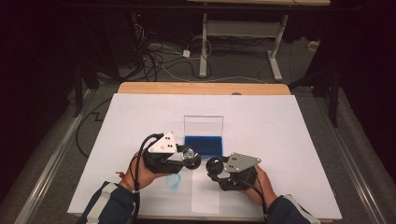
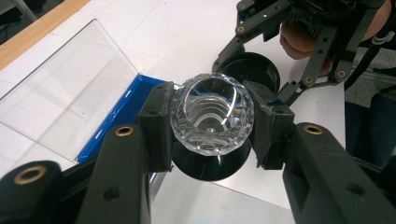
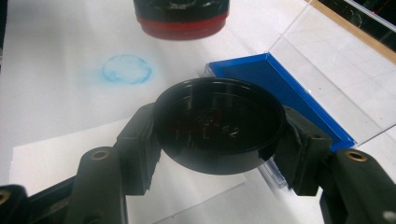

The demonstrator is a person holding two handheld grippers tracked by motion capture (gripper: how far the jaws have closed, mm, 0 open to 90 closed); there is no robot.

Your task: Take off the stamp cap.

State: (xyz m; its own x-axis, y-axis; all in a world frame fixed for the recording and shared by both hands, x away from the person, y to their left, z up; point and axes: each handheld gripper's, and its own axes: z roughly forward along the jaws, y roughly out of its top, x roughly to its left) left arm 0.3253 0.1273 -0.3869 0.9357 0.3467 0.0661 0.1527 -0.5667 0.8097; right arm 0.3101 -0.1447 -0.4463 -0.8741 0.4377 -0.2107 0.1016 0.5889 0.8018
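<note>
L claw (image 2: 212, 123) grips crystal knob (image 2: 212, 119); R claw (image 3: 219, 135) grips black cap (image 3: 219, 126).

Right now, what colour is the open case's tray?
Blue, under a clear lid; the tray shows best in the right gripper view.

Clear faceted knob (image 2: 212, 113), black cap (image 3: 219, 123), blue pad (image 1: 203, 145), blue stain (image 3: 127, 69)

Left claw (image 1: 189, 157): black linkage arms, brass-coloured pivot screws, black pads (image 2: 159, 123), grey three-cornered top plate with dark holes, black cables looping back past the wrist.
Right claw (image 1: 215, 167): same black build, same grey plate, brass-coloured rivets, black cable trailing to the sleeve.
Sleeves (image 1: 105, 203): dark blue with pale stripes on both forearms.
</note>
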